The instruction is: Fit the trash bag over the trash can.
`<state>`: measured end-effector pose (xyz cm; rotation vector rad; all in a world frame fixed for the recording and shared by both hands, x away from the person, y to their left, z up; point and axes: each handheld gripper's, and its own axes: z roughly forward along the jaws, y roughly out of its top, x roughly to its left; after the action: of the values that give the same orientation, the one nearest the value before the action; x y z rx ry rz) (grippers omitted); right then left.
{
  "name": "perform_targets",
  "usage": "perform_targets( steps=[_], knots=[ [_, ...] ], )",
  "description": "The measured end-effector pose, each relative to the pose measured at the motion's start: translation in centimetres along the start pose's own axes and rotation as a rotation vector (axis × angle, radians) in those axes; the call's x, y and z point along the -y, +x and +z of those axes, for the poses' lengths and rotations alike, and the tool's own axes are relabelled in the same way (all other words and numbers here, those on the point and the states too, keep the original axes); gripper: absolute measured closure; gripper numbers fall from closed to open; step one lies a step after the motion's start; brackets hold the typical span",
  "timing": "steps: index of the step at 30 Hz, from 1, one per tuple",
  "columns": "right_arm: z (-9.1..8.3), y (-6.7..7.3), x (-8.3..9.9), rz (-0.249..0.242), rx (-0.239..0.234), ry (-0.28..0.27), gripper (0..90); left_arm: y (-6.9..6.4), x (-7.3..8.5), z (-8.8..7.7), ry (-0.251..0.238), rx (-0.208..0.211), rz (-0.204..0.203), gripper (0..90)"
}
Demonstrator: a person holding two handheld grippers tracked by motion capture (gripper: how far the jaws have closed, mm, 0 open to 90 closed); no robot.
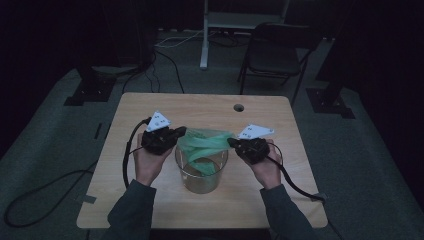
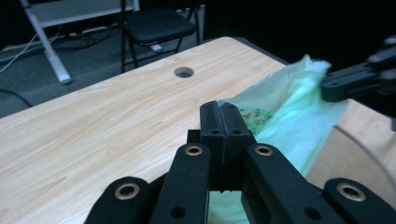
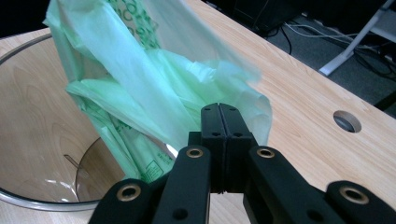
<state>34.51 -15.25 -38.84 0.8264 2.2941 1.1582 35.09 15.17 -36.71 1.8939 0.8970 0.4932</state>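
step: lining the clear bin (image 1: 201, 172) with the green bag (image 1: 204, 145); both grippers spreading the bag mouth over the rim
bag: thin green plastic, stretched between the two grippers just above the bin, lower part hanging down inside it
bin: see-through round container, upright at the desk (image 1: 150, 200) middle, near the person's edge
left gripper (image 1: 178, 133): fingers clenched on the bag's left edge; film pinched between the pads in the left gripper view (image 2: 223, 122)
right gripper (image 1: 232, 142): fingers clenched on the bag's right edge; film bunches out past the pads in the right gripper view (image 3: 223, 121)
how to do well: judged, pull the two edges apart evenly, keep the mouth wider than the rim, lower both sides over the rim together; don't yank, film looks tear-prone
risk: bin is light-looking, a sideways tug could tip or slide it
around: cable hole (image 1: 238, 107) at the desk's far edge, well apart; chair (image 1: 272, 50) and a white stand (image 1: 206, 35) on the floor behind
in the way: nothing on the desk near the bin; gripper cables trail back off the near sides
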Motion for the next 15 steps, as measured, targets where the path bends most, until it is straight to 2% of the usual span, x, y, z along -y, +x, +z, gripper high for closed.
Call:
perform_targets(
  steps=[11,15],
  knots=[
    [0.3,-0.8,0.4,0.04,0.017,0.031,89.8,3.3,1.6,0.5,0.038,-0.072,-0.076,89.9],
    [0.2,-1.1,0.5,0.05,0.019,0.033,89.8,4.1,2.0,0.6,0.05,-0.084,-0.094,89.9]
  ],
)
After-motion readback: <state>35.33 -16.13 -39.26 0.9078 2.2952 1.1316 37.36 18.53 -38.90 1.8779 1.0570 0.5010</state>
